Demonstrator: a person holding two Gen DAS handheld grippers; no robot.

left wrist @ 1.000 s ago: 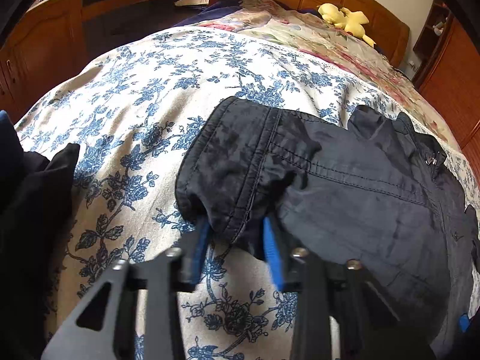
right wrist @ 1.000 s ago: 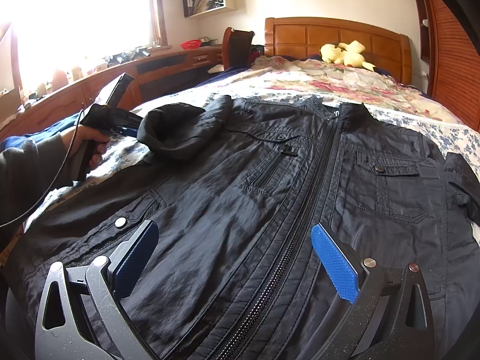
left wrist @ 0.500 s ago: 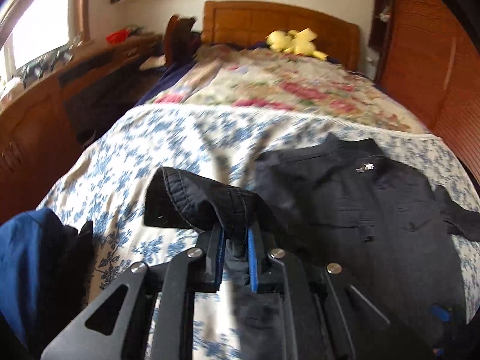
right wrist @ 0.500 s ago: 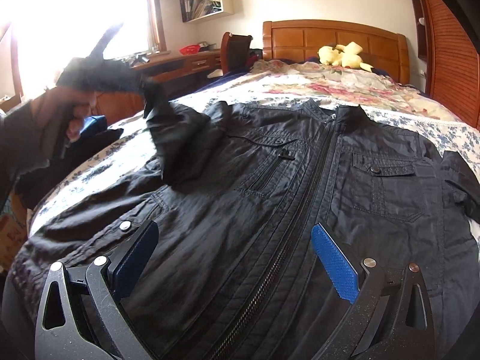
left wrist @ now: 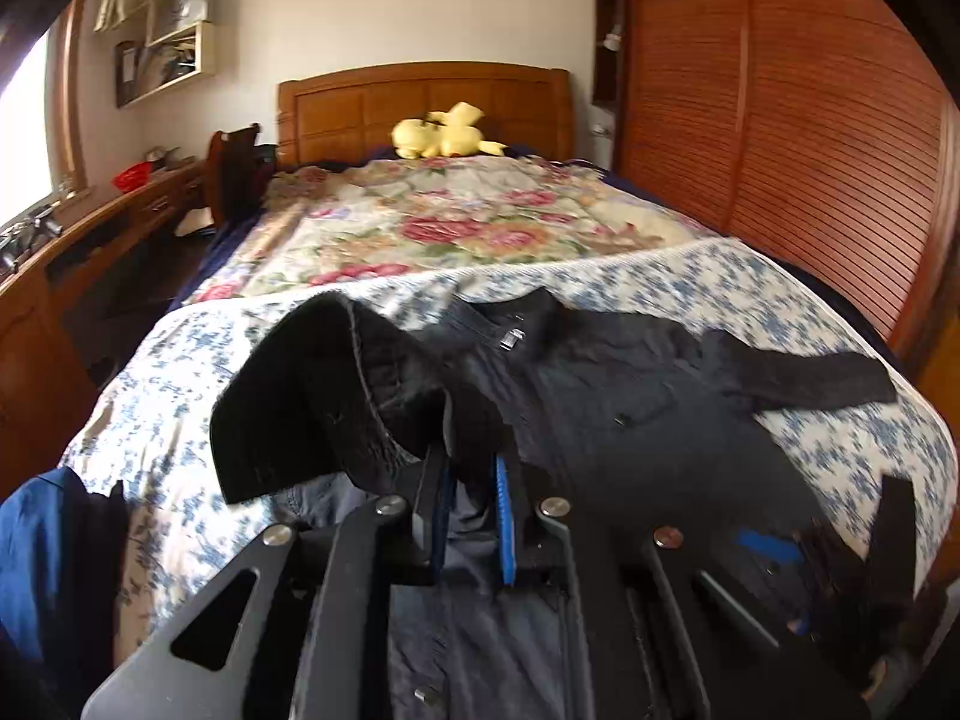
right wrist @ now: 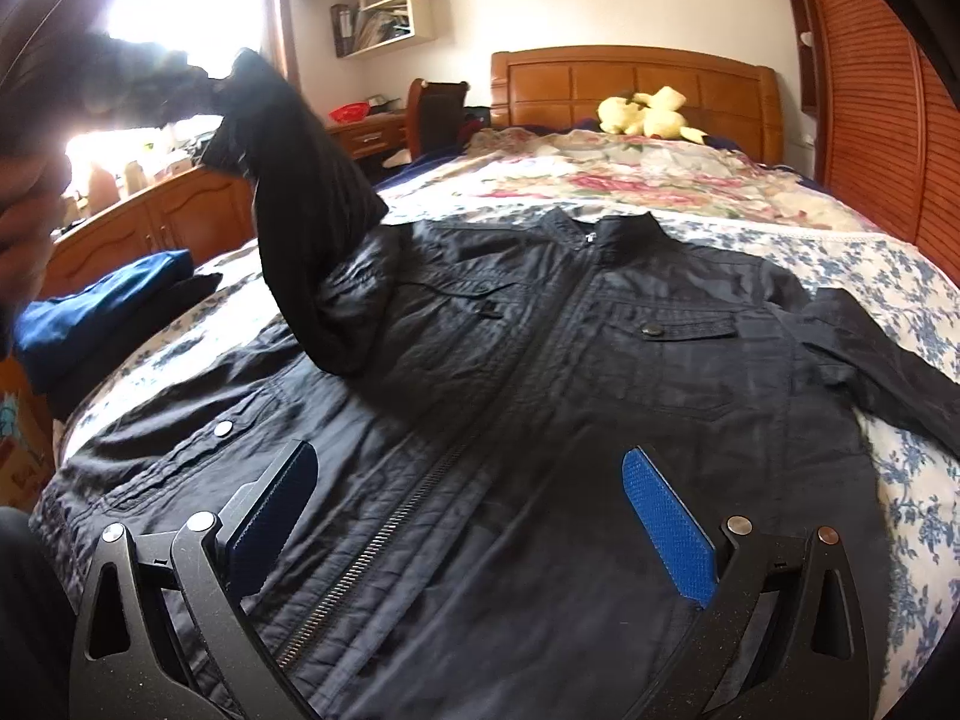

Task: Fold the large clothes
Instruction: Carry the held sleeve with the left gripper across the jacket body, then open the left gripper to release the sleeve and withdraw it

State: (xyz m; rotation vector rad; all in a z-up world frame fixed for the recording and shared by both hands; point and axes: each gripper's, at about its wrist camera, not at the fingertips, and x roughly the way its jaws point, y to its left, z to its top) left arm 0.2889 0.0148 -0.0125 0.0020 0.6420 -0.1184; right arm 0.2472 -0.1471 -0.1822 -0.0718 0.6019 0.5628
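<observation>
A black zip jacket (right wrist: 540, 372) lies face up on the bed, collar toward the headboard. My left gripper (left wrist: 471, 480) is shut on the cuff end of the jacket's left sleeve (left wrist: 324, 408) and holds it up in the air above the jacket's left side; in the right wrist view the lifted sleeve (right wrist: 306, 228) hangs down to the shoulder. My right gripper (right wrist: 468, 510) is open and empty, low over the jacket's hem near the zip. The other sleeve (right wrist: 870, 354) lies spread to the right.
The bed has a blue floral sheet (right wrist: 900, 276) and a flowered quilt (left wrist: 456, 222) further up. A yellow plush toy (right wrist: 648, 111) sits by the headboard. Folded blue and dark clothes (right wrist: 102, 312) lie at the left edge. A wooden desk (left wrist: 90, 240) runs left; slatted wardrobe doors (left wrist: 780, 138) stand right.
My left gripper has closed on the sleeve cuff and lifted it up off the bed, swinging it over the jacket. The right gripper has stayed open over the hem.
</observation>
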